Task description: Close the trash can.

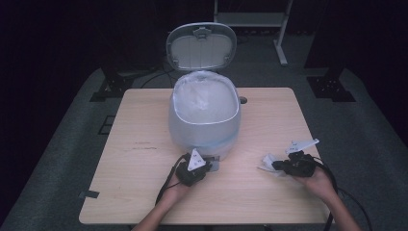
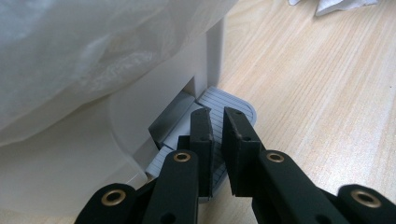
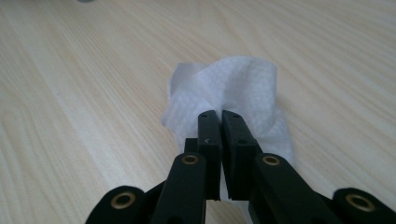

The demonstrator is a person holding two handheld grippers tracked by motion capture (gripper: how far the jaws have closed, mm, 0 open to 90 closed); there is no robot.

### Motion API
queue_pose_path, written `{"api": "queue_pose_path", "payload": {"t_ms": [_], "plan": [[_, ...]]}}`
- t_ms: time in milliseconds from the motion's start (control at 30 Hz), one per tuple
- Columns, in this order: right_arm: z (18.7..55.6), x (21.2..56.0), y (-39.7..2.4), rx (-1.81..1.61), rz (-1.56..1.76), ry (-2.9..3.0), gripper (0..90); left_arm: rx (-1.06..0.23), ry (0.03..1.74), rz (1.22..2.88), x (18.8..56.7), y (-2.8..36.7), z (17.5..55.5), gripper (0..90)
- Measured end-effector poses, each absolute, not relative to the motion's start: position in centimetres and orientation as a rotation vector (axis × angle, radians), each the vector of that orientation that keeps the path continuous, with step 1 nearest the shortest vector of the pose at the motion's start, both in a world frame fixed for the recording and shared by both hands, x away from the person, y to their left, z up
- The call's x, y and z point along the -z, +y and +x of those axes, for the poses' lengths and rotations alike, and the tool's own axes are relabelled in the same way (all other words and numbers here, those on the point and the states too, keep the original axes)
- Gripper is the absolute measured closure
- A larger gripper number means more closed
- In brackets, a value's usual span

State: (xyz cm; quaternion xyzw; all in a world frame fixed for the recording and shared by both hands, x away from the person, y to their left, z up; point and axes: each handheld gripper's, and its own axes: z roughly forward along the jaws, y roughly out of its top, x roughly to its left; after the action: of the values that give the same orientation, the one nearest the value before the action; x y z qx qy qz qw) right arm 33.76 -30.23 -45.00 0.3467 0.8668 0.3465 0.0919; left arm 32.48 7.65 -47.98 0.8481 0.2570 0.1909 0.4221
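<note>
I see my left gripper (image 2: 215, 116) with its two black jaws nearly together, pressing down on the grey foot pedal (image 2: 233, 105) of the white bin (image 2: 140, 98). The bin's plastic bag (image 2: 79, 51) hangs just above the pedal. The wooden table (image 2: 317, 88) lies beside the pedal.

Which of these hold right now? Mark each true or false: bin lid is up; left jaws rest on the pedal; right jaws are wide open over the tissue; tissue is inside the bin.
1. The lid of the bin stands open. True.
2. The left gripper has its jaws on the foot pedal. True.
3. The right gripper has its jaws wide open. False: they are shut on the tissue.
4. The tissue lies inside the bin. False: it lies on the table.
</note>
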Motion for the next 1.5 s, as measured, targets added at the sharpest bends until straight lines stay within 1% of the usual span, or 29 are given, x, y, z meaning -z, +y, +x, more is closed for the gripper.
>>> {"api": "queue_pose_path", "payload": {"t_ms": [400,633,1067,1500], "plan": [[33.3,42.2,-30.4,-1.143,1.018,2.544,86.0,-0.476,0.650,2.114,48.0,7.6,32.4,82.6],[33.1,41.2,-30.6,-1.148,1.005,2.534,86.0,-0.477,0.651,2.114,48.0,7.6,32.4,82.6],[32.5,38.1,-30.6,-1.169,0.949,2.504,86.0,-0.475,0.655,2.109,48.0,7.6,32.4,82.5],[32.4,34.5,-30.6,-1.213,0.909,2.482,86.0,-0.473,0.653,2.114,48.0,7.6,32.4,82.5]]}}
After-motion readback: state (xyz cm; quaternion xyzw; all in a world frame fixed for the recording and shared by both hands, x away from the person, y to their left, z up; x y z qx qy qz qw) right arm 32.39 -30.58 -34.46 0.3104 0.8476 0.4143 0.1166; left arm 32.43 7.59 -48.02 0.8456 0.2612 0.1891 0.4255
